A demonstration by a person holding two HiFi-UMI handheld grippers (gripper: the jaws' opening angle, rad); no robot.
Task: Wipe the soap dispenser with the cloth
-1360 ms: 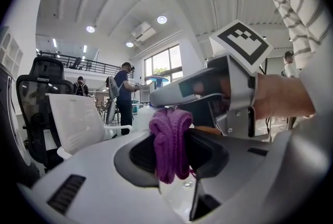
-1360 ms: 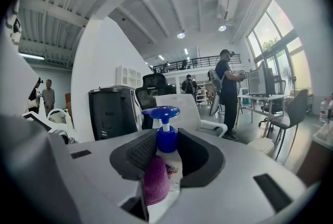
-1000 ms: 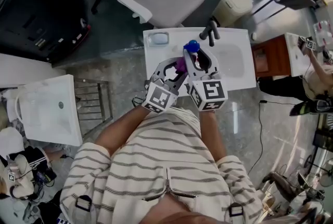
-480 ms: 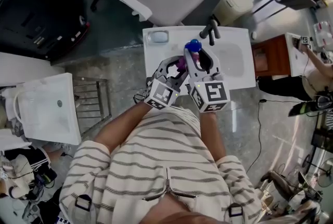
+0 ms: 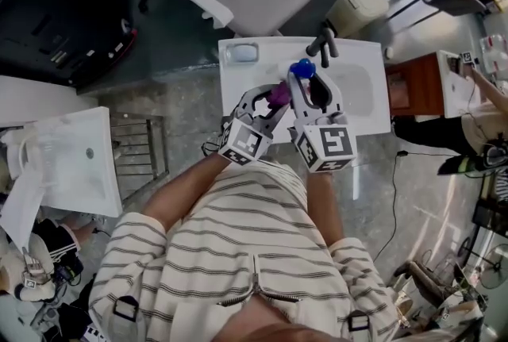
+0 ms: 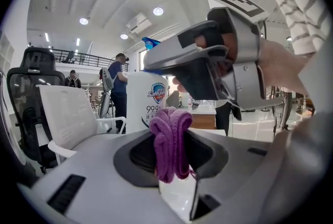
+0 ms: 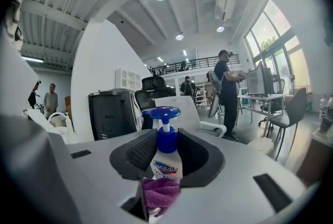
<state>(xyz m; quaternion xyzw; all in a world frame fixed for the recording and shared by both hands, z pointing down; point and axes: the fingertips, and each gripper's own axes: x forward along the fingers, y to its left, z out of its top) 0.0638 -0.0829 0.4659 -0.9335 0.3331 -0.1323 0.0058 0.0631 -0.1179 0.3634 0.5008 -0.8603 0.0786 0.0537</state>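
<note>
On the left, my left gripper (image 5: 272,102) had its jaws pinched tight on the purple cloth (image 6: 170,140). Its own view showed the folded wad right up against the white side of the soap dispenser (image 6: 146,101), label and all, which the head view mostly hid behind the grippers. From above I only got the blue pump top, over the white sink counter (image 5: 361,106). My right gripper (image 7: 166,147) was clamped round the dispenser body, bottle upright, pump poking up between the jaws, cloth peeking in low. Further right, only the head view caught the dark tap (image 5: 324,45).
</note>
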